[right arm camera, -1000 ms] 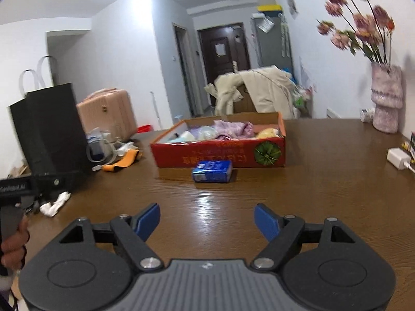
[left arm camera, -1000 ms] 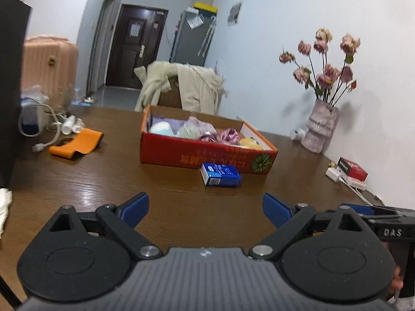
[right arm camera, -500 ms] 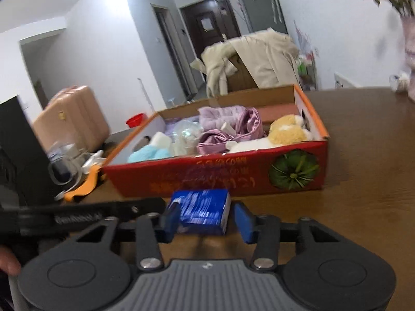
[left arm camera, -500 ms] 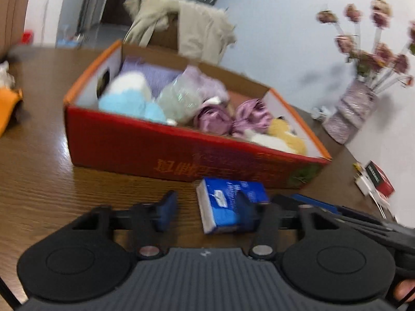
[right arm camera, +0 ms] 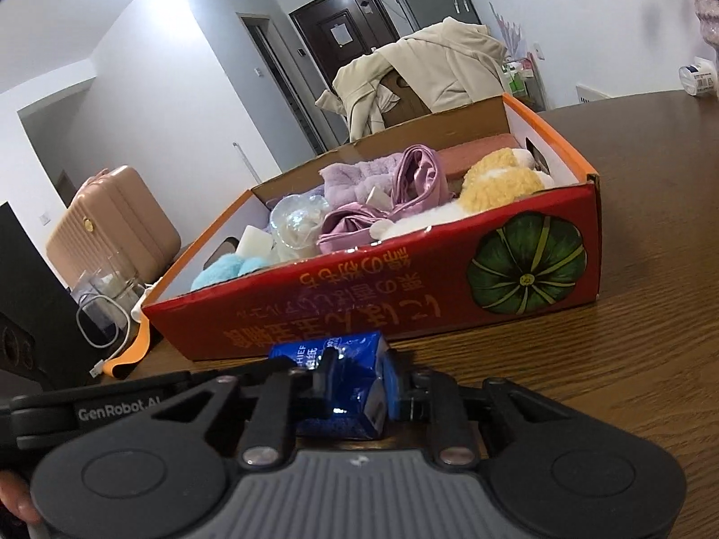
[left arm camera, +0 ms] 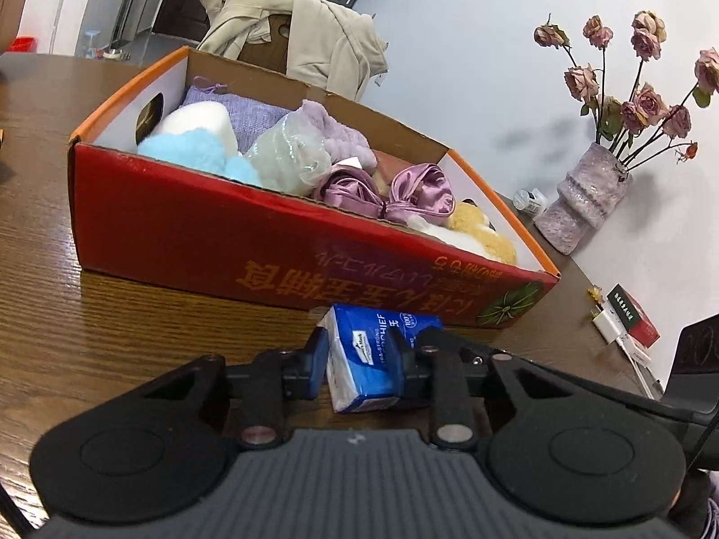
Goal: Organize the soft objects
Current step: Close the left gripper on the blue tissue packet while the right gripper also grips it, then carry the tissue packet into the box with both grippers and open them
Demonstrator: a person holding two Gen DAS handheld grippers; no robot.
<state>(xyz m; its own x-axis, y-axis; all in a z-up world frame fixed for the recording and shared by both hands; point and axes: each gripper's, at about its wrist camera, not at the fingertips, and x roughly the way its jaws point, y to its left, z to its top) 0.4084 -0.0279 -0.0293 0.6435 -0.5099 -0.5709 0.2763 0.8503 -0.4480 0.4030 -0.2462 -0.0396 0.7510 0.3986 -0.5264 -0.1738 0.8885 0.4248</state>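
You've got "GenRobot.AI" on the gripper arm lower left; tissue pack reads "TRA-STRONG", "CHIEF", "100".

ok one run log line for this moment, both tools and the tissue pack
left tool: closing on blue tissue pack | right tool: closing on same pack | pack: on table, in front of red box

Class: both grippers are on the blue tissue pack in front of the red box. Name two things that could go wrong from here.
1. The left gripper and right gripper are both closing on the soft tissue pack; opposing pulls could crush or tear it.
2. The pack lies close to the red box, so lifting forward could snag its front wall.
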